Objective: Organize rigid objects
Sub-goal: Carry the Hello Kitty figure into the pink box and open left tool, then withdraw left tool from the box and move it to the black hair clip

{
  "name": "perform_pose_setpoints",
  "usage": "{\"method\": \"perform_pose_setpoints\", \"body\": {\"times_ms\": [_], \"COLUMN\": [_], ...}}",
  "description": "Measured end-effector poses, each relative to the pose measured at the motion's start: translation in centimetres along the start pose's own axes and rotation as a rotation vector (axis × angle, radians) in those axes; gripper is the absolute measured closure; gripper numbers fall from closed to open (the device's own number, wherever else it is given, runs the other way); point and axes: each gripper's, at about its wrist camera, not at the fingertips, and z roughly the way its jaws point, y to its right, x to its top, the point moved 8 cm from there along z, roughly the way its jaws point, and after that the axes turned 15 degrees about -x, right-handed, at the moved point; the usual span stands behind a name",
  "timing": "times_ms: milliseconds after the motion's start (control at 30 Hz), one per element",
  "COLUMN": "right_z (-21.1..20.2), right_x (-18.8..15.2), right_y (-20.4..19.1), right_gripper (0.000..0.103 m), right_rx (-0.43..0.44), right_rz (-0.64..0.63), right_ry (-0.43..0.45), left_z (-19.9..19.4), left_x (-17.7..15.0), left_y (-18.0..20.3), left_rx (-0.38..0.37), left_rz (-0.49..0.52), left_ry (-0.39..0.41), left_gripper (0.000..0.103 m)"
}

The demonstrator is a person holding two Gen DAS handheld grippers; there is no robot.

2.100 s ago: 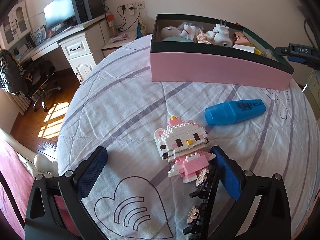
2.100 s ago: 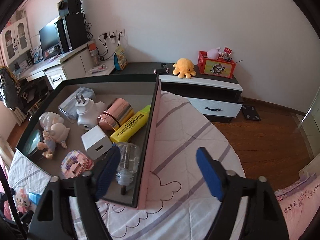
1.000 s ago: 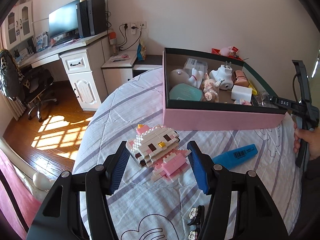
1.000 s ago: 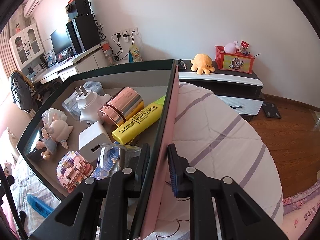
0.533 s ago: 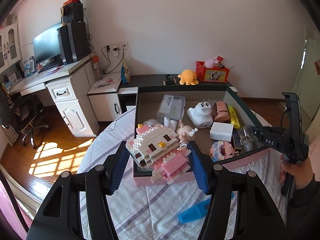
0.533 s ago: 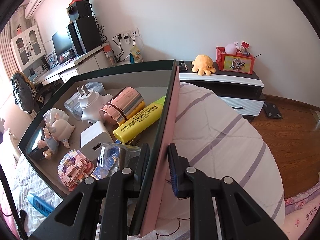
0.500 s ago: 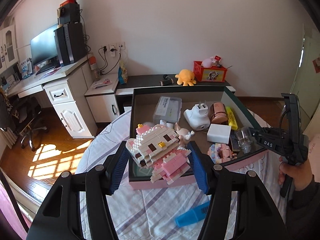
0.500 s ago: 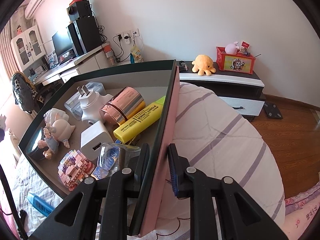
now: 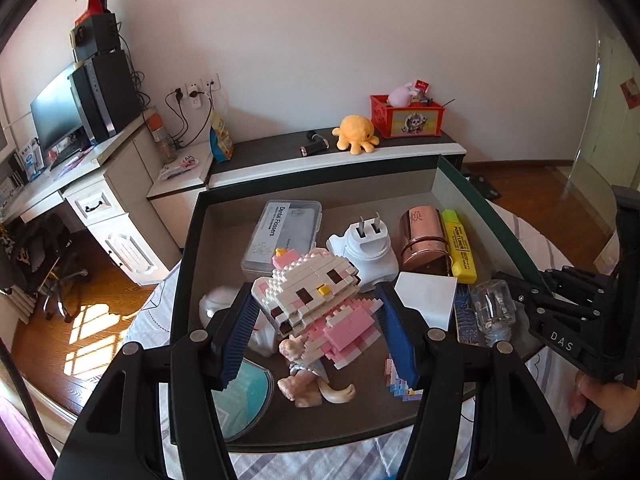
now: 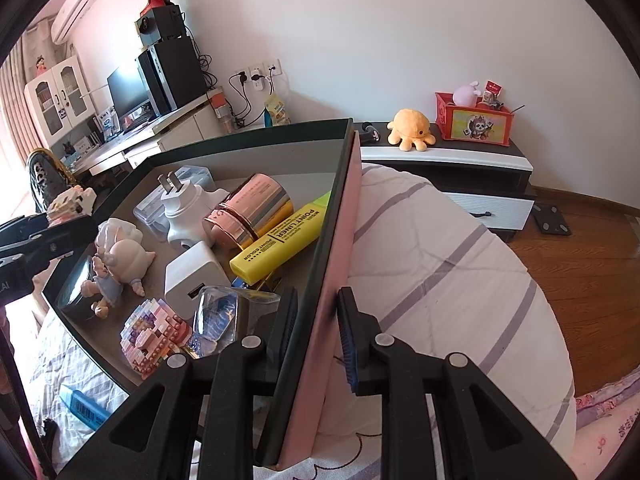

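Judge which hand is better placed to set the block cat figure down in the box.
Left. The left gripper already holds the block cat figure above the box interior. The right gripper is clamped on the box's side wall, steadying it.

both wrist cams overlook box (image 9: 188, 280)

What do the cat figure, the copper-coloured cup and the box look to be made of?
Cat figure: small plastic bricks, studded and matte. Cup: probably metal or metallised plastic, with a mirror-like rosy shine. Box: likely cardboard, with thin, flat, matte pink walls.
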Motion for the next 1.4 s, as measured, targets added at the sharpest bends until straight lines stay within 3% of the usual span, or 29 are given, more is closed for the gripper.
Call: {"method": "perform_pose_setpoints", "body": {"times_ms": [100, 267, 467, 700, 833, 1067, 1400], "right_z": [0.0, 0.0, 0.0, 0.1, 0.1, 0.0, 0.0], "right_x": [-0.1, -0.1, -0.1, -0.3, -0.3, -0.3, -0.4], "right_y": [0.0, 0.1, 0.0, 0.0, 0.1, -0.3, -0.2], "right_gripper": [0.082, 0.082, 0.082, 0.081, 0.081, 0.081, 0.08], "right_rx": [0.005, 0.007, 0.007, 0.014, 0.014, 0.023, 0.027], "right_rz": [0.003, 0.004, 0.005, 0.008, 0.008, 0.013, 0.015], "right_ry": [0.0, 0.001, 0.001, 0.001, 0.001, 0.001, 0.0], "left_z": [0.1, -0.6, -2.8, -6.5, -7.9, -10.9, -11.0], "left_x": [-0.1, -0.1, -0.9, -2.5, -3.9, -9.3, -18.0], "left_y": [-0.2, -0.7, -2.2, -3.2, -3.6, -3.7, -2.9], "left_rx": [0.027, 0.05, 0.108, 0.189, 0.271, 0.36, 0.348], "left_rz": [0.002, 0.002, -0.034, -0.078, -0.078, -0.138, -0.251], "left_ry": [0.013, 0.039, 0.074, 0.134, 0.141, 0.143, 0.046], "left_gripper": [0.04, 0.015, 0.001, 0.0, 0.0, 0.0, 0.0]}}
